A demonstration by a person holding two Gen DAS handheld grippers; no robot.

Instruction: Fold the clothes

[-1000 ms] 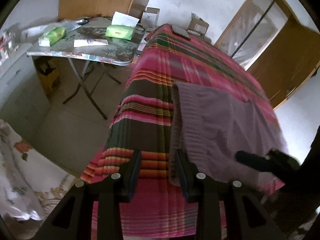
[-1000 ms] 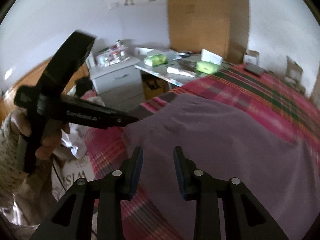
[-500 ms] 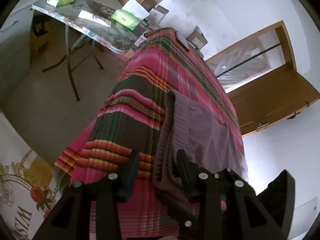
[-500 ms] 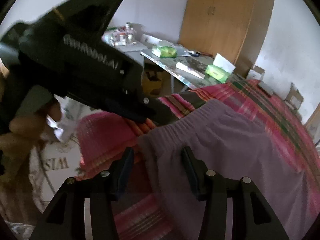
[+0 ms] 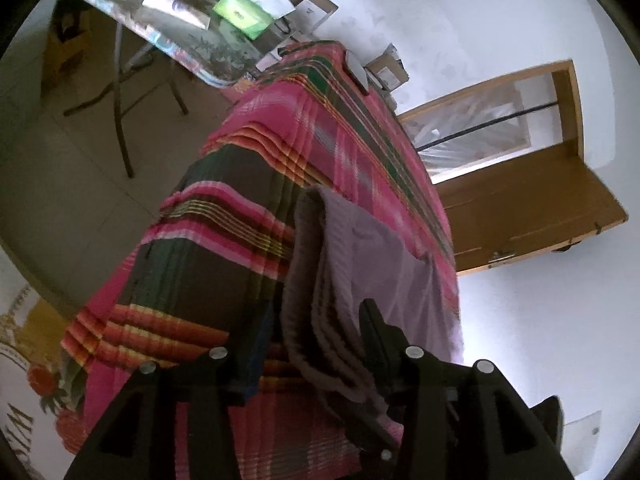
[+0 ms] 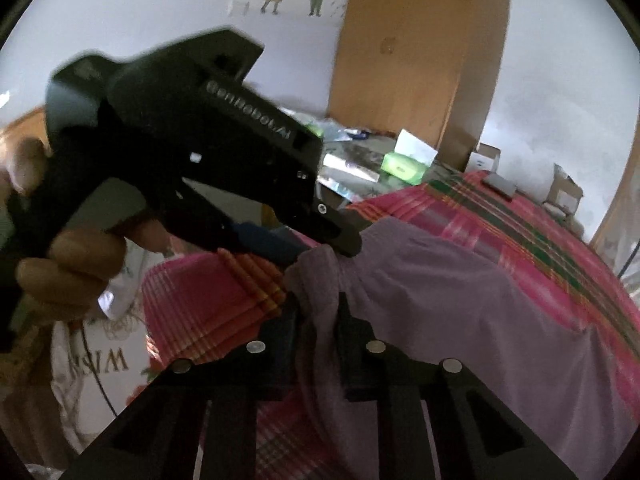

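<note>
Right gripper [image 6: 316, 312] just clamped down on the near corner of the purple garment [image 6: 460, 300], while the left gripper [image 5: 316, 332] has opened wider around the same bunched edge, so a fold's probably coming.

R gripper [image 6: 316, 320] fingers just closing, L gripper [image 5: 316, 344] opening

The left tongs [image 6: 320, 248] are crowding in just ahead of the right tongs [image 6: 318, 312], blocking that side. Beyond both, the striped bed [image 5: 248, 208] is lying bare and open. Far ahead, a cluttered tabletop [image 5: 192, 40] and boxes [image 6: 564, 192] are closing off the bed's end.
</note>
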